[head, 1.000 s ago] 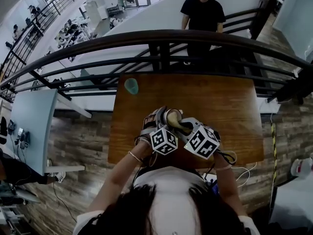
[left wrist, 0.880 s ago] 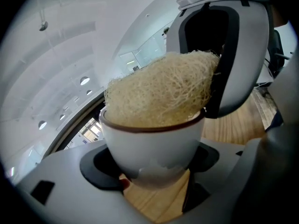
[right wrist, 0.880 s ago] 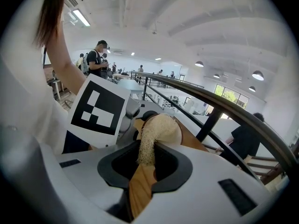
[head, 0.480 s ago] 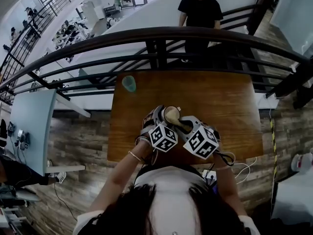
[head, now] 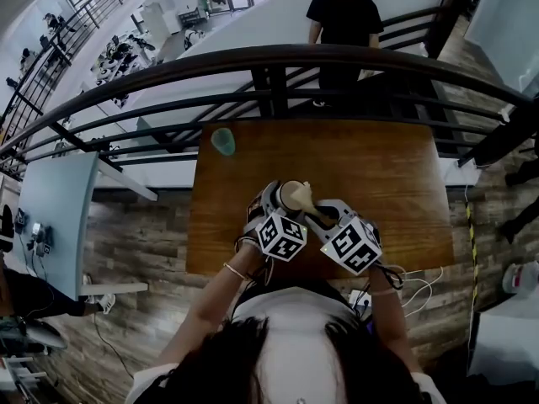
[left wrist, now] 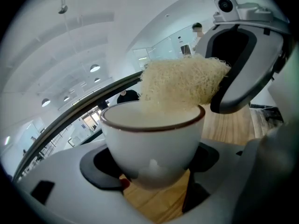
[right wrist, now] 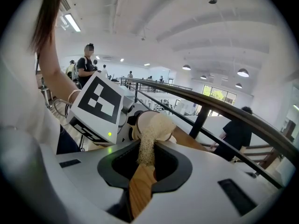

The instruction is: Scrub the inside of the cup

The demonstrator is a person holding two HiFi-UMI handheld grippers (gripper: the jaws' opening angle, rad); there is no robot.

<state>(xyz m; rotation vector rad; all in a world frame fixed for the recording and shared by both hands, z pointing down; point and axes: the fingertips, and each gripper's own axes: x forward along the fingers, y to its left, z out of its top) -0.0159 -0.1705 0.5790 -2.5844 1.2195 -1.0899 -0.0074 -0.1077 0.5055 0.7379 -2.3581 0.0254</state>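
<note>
A wooden table (head: 396,183) stands on an upper floor, just before a dark railing (head: 278,61). At its near edge the person holds both tools close together. The left gripper (head: 271,202) has its jaws pressed on the two sides of a white cup (left wrist: 152,139) with a brown rim, lifted above the wood. The right gripper (right wrist: 145,169) pinches a pale loofah scrubber (left wrist: 180,85), whose end sits in the cup's mouth. I judge the scrubbing is under way (the visible inner wall looks already white); the bottom and the rest of the wall are left to do. Farther away a small green tumbler (head: 223,143) stands alone at the far corner.
</note>
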